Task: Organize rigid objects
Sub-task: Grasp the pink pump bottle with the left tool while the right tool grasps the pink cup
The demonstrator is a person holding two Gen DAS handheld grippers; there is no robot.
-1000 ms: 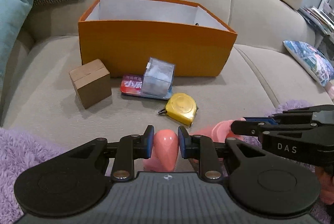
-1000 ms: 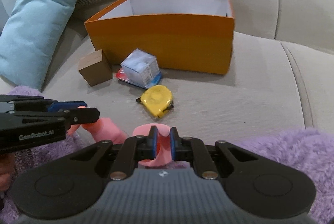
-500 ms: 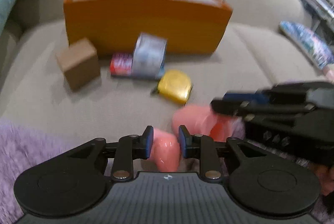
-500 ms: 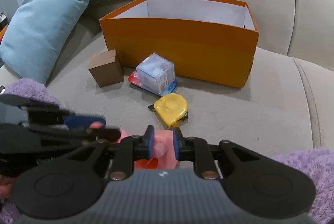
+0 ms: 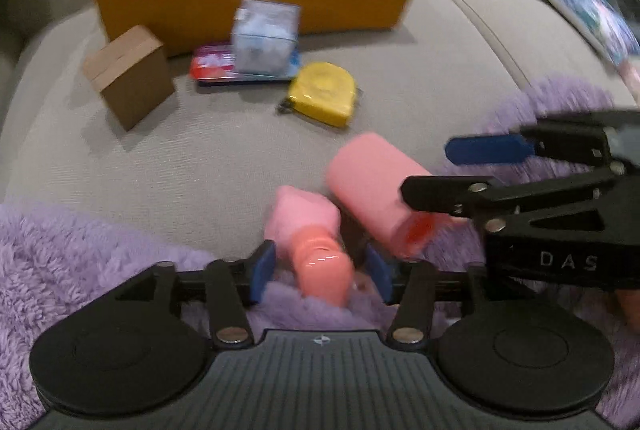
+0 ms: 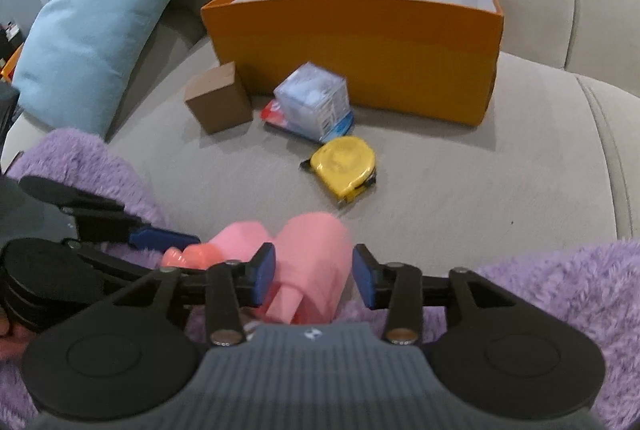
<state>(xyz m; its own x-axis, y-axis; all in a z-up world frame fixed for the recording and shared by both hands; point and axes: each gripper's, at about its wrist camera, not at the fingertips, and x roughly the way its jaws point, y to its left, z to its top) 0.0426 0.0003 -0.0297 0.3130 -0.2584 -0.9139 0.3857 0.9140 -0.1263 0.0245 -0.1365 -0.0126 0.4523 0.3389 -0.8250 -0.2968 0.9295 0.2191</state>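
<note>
Both tools' jaws have just been opening, letting go of two pink pieces. Left tool point(image 5: 320, 272) is standing wide around the pink bottle point(image 5: 316, 242), pads clear; right tool point(image 6: 314, 272) is gaping around the pink cap point(image 6: 316, 262). Both pieces are lying nearer than the orange box point(image 6: 360, 61), beyond the yellow tape measure point(image 6: 344, 165).

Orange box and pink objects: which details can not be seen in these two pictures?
- Orange box: its floor is hidden by its front wall in both views.
- Flat tin: print is blurred and partly covered by the clear cube.
- Pink objects: motion blur hides their exact shape, and the left tool covers their near ends.
</note>
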